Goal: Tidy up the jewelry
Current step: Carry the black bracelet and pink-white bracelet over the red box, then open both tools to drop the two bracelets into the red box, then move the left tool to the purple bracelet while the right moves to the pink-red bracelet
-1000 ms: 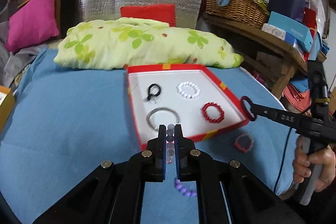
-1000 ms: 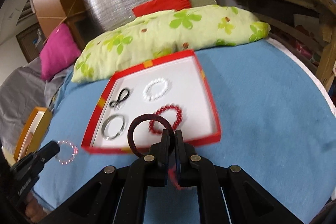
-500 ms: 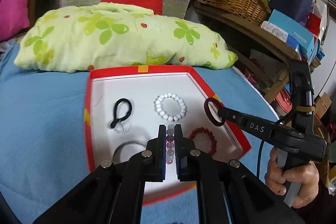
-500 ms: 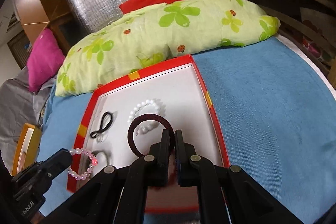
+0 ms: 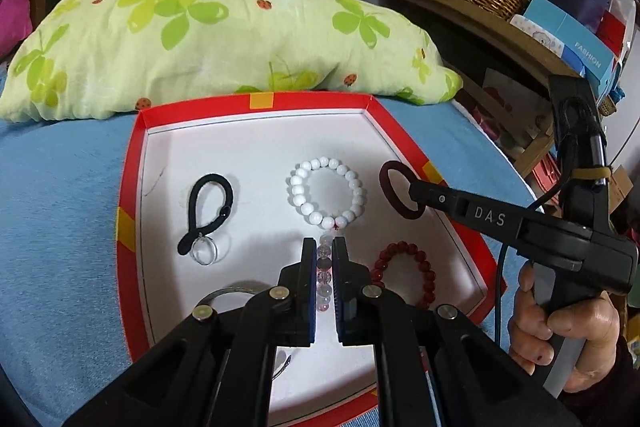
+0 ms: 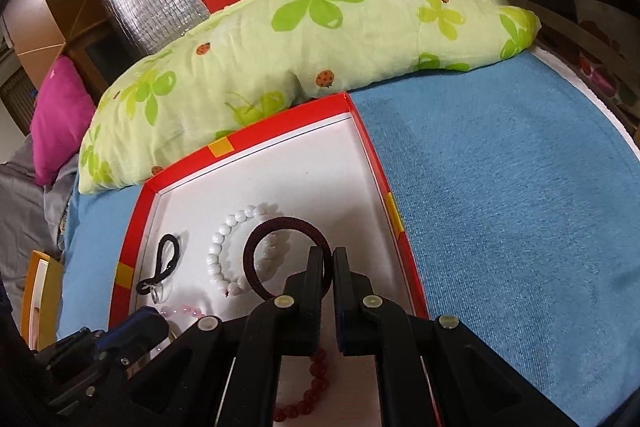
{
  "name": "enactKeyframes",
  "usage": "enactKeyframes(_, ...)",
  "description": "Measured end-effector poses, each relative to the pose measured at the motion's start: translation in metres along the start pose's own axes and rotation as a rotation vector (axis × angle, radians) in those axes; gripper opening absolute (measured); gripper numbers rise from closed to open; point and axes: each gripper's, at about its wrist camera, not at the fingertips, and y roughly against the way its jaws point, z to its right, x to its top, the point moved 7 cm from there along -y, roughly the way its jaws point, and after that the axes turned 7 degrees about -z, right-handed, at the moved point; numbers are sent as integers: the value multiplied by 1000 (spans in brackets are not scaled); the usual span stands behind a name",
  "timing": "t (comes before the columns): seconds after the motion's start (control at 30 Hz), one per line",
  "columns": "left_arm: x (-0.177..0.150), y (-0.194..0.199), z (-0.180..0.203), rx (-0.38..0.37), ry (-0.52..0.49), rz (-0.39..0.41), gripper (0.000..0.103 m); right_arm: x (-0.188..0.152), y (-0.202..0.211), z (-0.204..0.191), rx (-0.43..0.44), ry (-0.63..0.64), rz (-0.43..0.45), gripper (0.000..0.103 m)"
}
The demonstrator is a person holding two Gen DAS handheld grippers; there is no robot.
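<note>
Left gripper [image 5: 324, 263] clamping pink bead bracelet [image 5: 324, 277], right gripper [image 6: 328, 269] clamping maroon hair tie [image 6: 286, 253]; both hovering over red tray [image 5: 132, 163]. Aim for bare floor by the far edge, clear of white bracelet [image 5: 326, 193].

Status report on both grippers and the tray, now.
Left gripper shut on pink bracelet. Right gripper shut on maroon band. Both over tray; white bracelet beneath.

The left gripper [image 5: 324, 247] is seen at lower centre of its view, angled downward, jaws closed on a bracelet [image 5: 324, 277]. The right gripper [image 6: 328, 259], gripped by a hand [image 5: 560, 343] at lower right, is clamped on a hair tie [image 6: 280, 251].
</note>
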Motion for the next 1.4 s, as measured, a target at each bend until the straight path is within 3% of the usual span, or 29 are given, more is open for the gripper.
enactKeyframes(0.2, -2, -10, 4, 5, -22, -27, 8, 2, -6, 5, -22, -12, -12, 6)
enactKeyframes(0.47, -6, -12, -3, 86, -43, -54, 9, 3, -5, 10, -24, -29, -24, 8)
enactKeyframes(0.6, -7, -4, -7, 86, -30, -42, 23, 2, -2, 9, 34, -51, -31, 15)
enactKeyframes(0.63, -6, -1, -8, 96, -31, -34, 24, 2, -1, 9, 40, -53, -32, 20)
enactKeyframes(0.87, -10, 24, -19, 180, -26, 10, 31, 0, 23, 11, 54, -47, 38, 20)
enactKeyframes(1.0, -20, 39, -24, 242, -31, 23, 41, -5, 41, 13, 42, -22, 61, 20)
enactKeyframes(1.2, -52, 70, -26, 326, -64, 50, 48, -26, 74, 14, 58, 17, 72, 20)
enactKeyframes(1.4, -91, 91, -30, 339, -44, 43, 50, -56, 101, 23, 85, 5, 69, 20)
